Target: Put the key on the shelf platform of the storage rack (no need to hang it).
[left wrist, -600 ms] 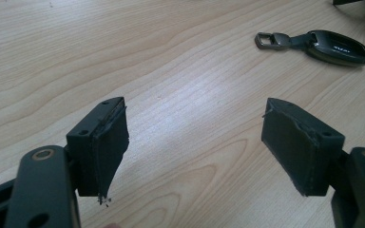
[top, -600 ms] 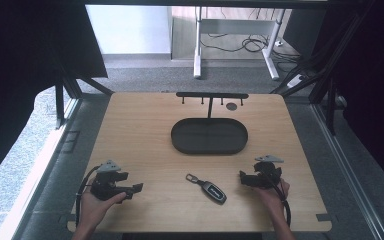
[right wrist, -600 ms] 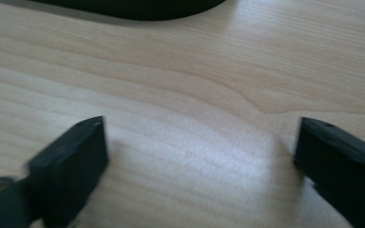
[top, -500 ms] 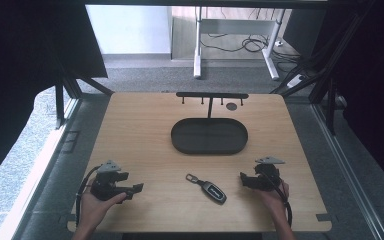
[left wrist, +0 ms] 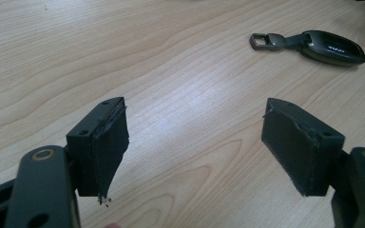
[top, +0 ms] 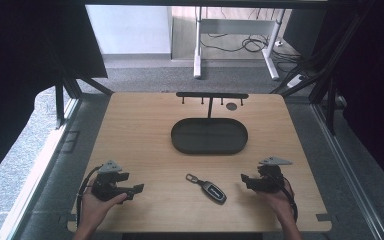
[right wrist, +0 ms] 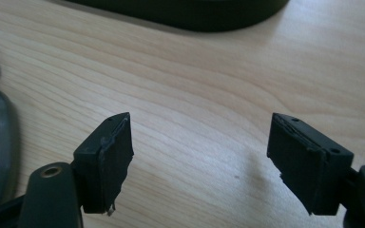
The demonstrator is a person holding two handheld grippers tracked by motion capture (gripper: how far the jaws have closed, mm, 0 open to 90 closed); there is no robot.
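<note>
Right gripper (top: pixel 243 179) beside glossy black key fob (top: pixel 213 190)

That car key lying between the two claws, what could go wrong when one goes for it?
The car key lies flat on the smooth wooden table, so open jaws might skid it away instead of gripping. Its metal loop is small, an easy miss. Both the left gripper and right gripper flank it and could collide.

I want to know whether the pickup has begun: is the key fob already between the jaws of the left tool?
No: in the left gripper view the key fob lies on the table well beyond the open left tool, whose jaws hold nothing.
</note>
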